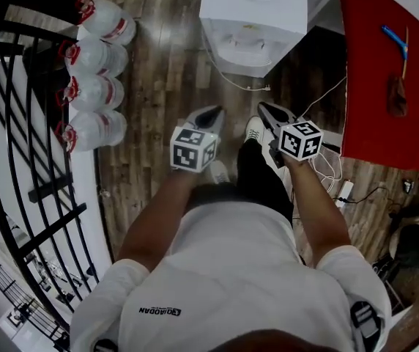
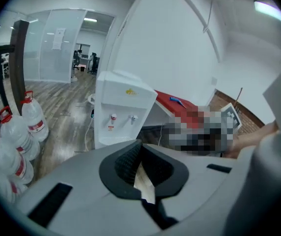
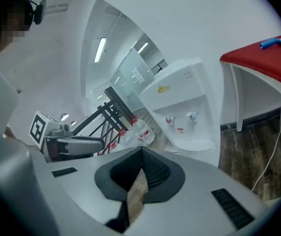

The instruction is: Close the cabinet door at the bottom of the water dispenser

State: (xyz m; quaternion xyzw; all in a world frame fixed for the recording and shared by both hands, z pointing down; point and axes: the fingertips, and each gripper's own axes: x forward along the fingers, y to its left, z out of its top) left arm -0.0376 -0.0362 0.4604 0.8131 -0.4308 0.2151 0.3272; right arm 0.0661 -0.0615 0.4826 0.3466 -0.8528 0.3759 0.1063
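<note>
The white water dispenser stands on the wooden floor ahead of me, seen from above in the head view. Its taps and drip tray show in the left gripper view and the right gripper view; its bottom cabinet door is hidden behind the gripper bodies. My left gripper is held up at chest height, well short of the dispenser, jaws shut and empty. My right gripper is beside it at the same height, also shut on nothing. Neither touches the dispenser.
Several large water bottles lie in a row at the left beside a black railing. A red table stands at the right. White cables and a power strip lie on the floor near my right foot.
</note>
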